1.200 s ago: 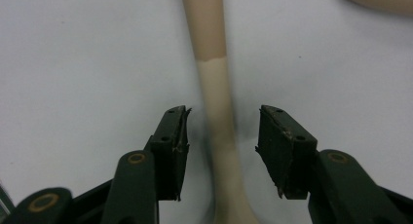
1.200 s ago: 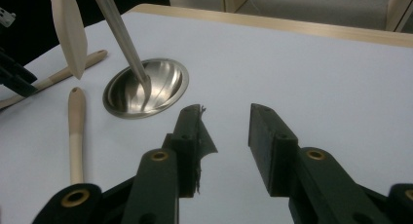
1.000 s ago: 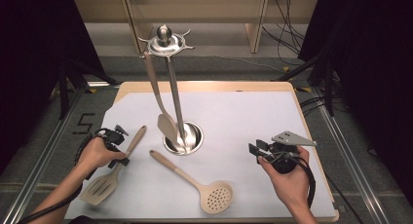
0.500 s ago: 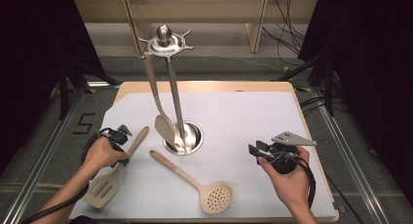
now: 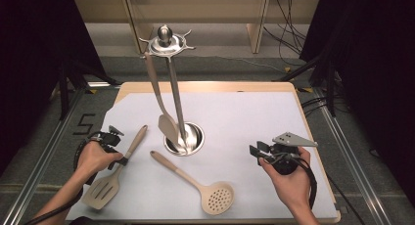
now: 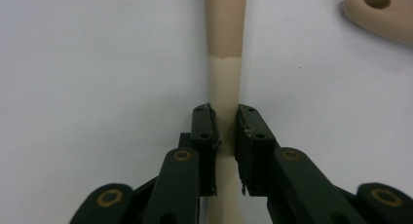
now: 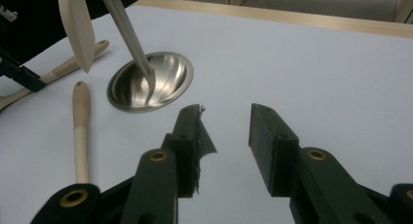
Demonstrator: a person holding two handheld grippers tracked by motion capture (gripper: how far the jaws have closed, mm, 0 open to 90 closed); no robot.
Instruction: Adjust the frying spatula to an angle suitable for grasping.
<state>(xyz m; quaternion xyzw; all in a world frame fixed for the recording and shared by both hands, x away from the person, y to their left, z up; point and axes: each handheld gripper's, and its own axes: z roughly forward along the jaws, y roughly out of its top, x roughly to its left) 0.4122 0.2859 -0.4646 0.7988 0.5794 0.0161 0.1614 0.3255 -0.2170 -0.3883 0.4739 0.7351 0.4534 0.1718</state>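
Spatula [image 5: 113,172], slotted and beige, is seen lying flat on the white sheet on the table [image 5: 254,112], on the left side of the utensil stand [image 5: 182,137], with its blade toward the person and its handle end pointing up and away toward the stand's round steel base. Its long axis is seen in the left gripper view as a straight beige bar [image 6: 225,87] running directly away between the two black jaws, so the handle is crossed at right angles by the grip. The jaws of the left gripper [image 5: 119,156] have just been closing and are now drawn in against both sides of the handle, about midway along it, with the pads judged to be pressing on it. A lift straight up from here is judged to leave the heavier blade end hanging toward the person.

A spoon-like utensil [image 5: 159,100] is hung from the stand's top ring, on its left side. A skimmer [image 5: 195,181] is laid in front of the stand, its handle tip nearest the base.

The right gripper [image 5: 259,154] is held well to the right of the stand, its jaws about half open with nothing between them, aimed across the bare sheet toward the base, and it is clearly the farther of the two from the spatula
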